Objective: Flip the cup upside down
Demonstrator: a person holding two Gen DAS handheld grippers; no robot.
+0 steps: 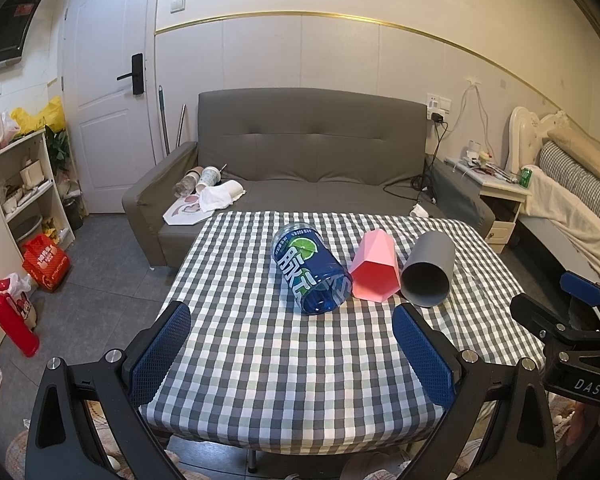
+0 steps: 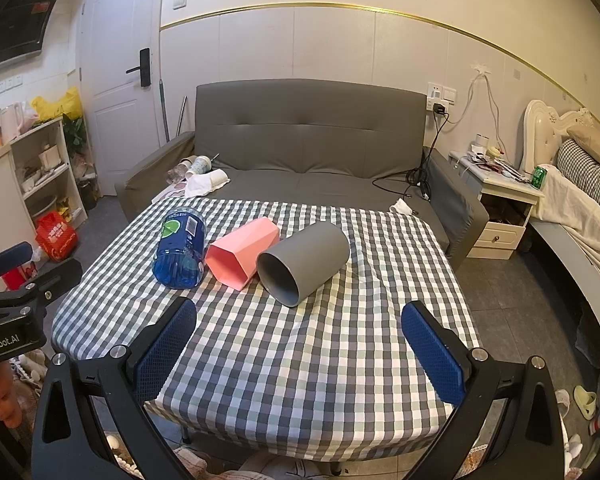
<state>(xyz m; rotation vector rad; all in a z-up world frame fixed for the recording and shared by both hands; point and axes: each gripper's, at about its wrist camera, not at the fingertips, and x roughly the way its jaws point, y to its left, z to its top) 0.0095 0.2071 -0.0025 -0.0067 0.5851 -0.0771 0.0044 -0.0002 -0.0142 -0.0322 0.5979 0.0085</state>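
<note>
Three cups lie on their sides in a row on the checked tablecloth (image 1: 284, 360), mouths toward me: a blue printed cup (image 1: 309, 266) (image 2: 180, 249) on the left, a pink faceted cup (image 1: 376, 266) (image 2: 242, 252) in the middle, a grey round cup (image 1: 429, 270) (image 2: 302, 258) on the right. My left gripper (image 1: 292, 352) is open and empty, short of the blue cup. My right gripper (image 2: 298, 356) is open and empty, short of the grey cup. Each gripper shows at the edge of the other's view.
A grey sofa (image 1: 312, 148) with cups and a cloth on it stands behind the table. A door and shelves are at the left, with red items on the floor. A nightstand (image 2: 504, 200) and a bed are at the right.
</note>
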